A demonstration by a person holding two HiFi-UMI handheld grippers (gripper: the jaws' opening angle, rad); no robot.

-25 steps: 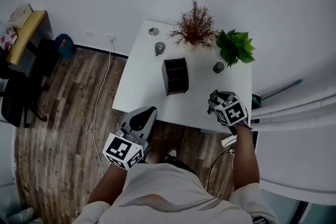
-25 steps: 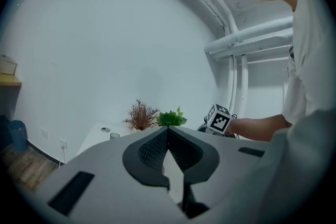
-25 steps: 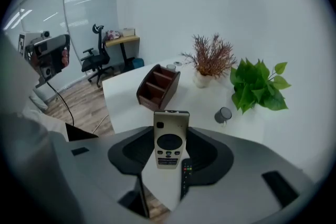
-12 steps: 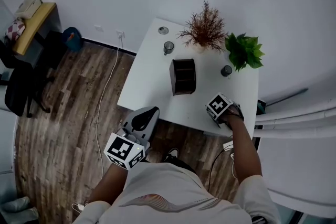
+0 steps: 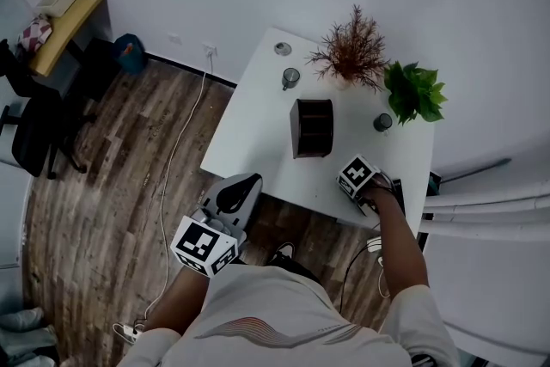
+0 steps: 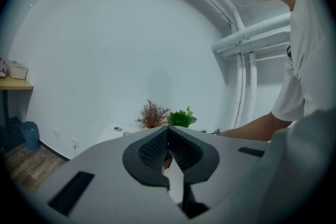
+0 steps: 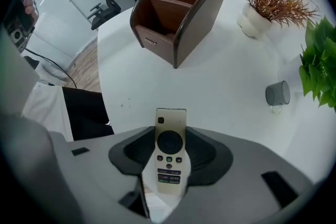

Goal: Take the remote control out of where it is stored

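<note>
A cream remote control (image 7: 170, 165) with a round dark pad and small buttons stands between the jaws of my right gripper (image 7: 170, 132), which is shut on it. The gripper points straight down, low over the white table (image 7: 220, 86). In the head view my right gripper (image 5: 378, 187) is at the table's near right corner. The dark brown wooden organizer (image 7: 176, 13) with open compartments stands further back; in the head view the organizer (image 5: 312, 127) is mid-table. My left gripper (image 6: 168, 136) is shut with nothing in it, and the head view shows my left gripper (image 5: 239, 186) off the table's near edge.
A dried reddish plant (image 5: 352, 51) and a green plant (image 5: 414, 90) stand at the table's back right. A grey mug (image 7: 277, 94) sits to the right, another mug (image 5: 290, 78) at the back. A white cable (image 5: 172, 159) runs over the wooden floor on the left.
My right gripper has come down towards the table's near right corner and turned to point downwards. The left gripper has stayed in place. The head view has shifted a little.
</note>
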